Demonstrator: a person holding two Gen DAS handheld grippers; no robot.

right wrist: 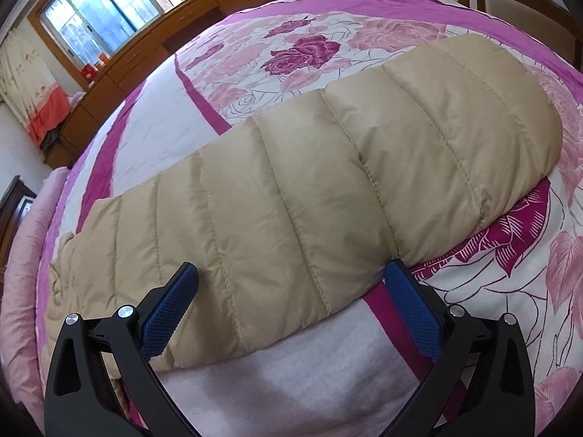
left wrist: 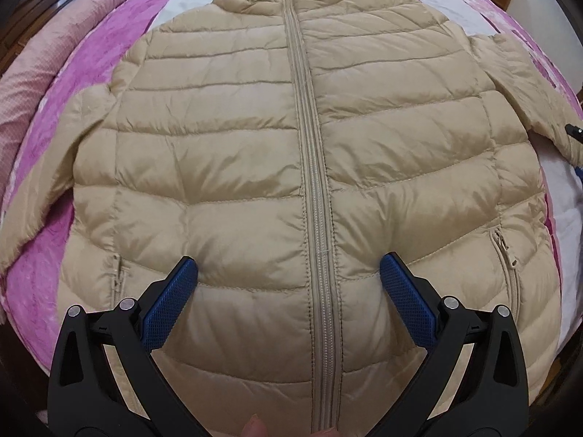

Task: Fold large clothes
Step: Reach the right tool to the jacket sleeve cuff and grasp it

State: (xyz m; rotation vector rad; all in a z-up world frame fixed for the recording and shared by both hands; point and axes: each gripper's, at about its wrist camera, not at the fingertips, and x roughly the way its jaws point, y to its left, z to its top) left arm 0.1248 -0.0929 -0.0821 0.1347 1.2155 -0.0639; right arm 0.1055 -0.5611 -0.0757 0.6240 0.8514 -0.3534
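A beige quilted puffer jacket [left wrist: 233, 153] lies flat, front up and zipped, on a pink and white floral bedspread [left wrist: 91, 73]. Its collar points away from me. My left gripper [left wrist: 289, 269] is open and hovers over the jacket's lower front, straddling the zipper [left wrist: 313, 182]. In the right wrist view the jacket's right sleeve [right wrist: 328, 167] stretches across the bedspread [right wrist: 255, 73]. My right gripper [right wrist: 290, 273] is open over the sleeve's near edge, with its blue pads [right wrist: 171, 306] on either side of it. The right gripper's tip [left wrist: 575, 131] shows at the sleeve in the left wrist view.
A rolled pink blanket [left wrist: 47, 54] lies along the bed's left side. A wooden dresser [right wrist: 153, 58] and a window [right wrist: 109, 11] stand beyond the bed. A wooden chair back [right wrist: 517, 3] is at the far right.
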